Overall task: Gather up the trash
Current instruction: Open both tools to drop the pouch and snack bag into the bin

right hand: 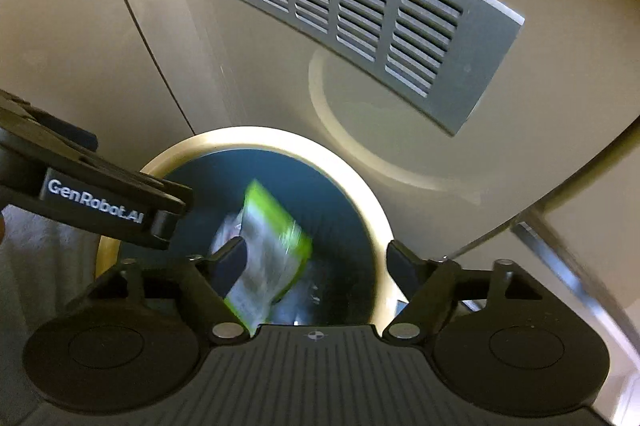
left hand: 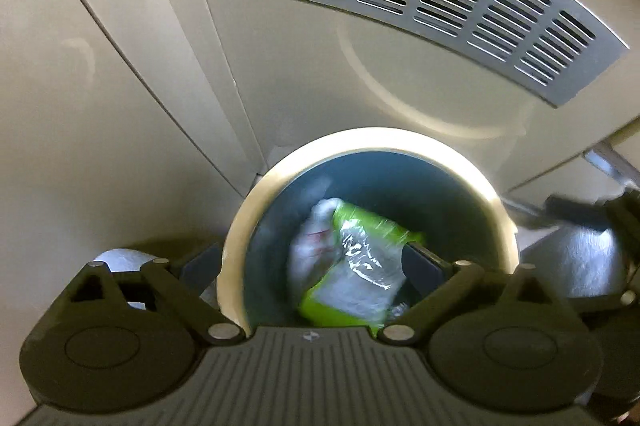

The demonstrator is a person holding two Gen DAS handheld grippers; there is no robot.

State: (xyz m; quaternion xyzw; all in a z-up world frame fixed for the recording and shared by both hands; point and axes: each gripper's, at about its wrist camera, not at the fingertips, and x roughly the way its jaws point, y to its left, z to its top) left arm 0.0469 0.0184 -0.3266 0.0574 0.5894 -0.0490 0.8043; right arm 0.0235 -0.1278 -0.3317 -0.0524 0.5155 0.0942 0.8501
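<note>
Both hand-held grippers hang over the round bin (left hand: 496, 210), pointing down into it. The left hand-held gripper (left hand: 312, 262) stands wide open and grips nothing. The right hand-held gripper (right hand: 320, 262) is also spread wide, empty. A blurred green-and-clear wrapper (right hand: 276, 246) lies loose inside the bin, beside white crumpled trash (left hand: 316, 246).

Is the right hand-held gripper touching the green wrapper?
Cannot tell: in the right wrist view the blurred green wrapper overlaps one finger of the open right hand-held gripper.
</note>
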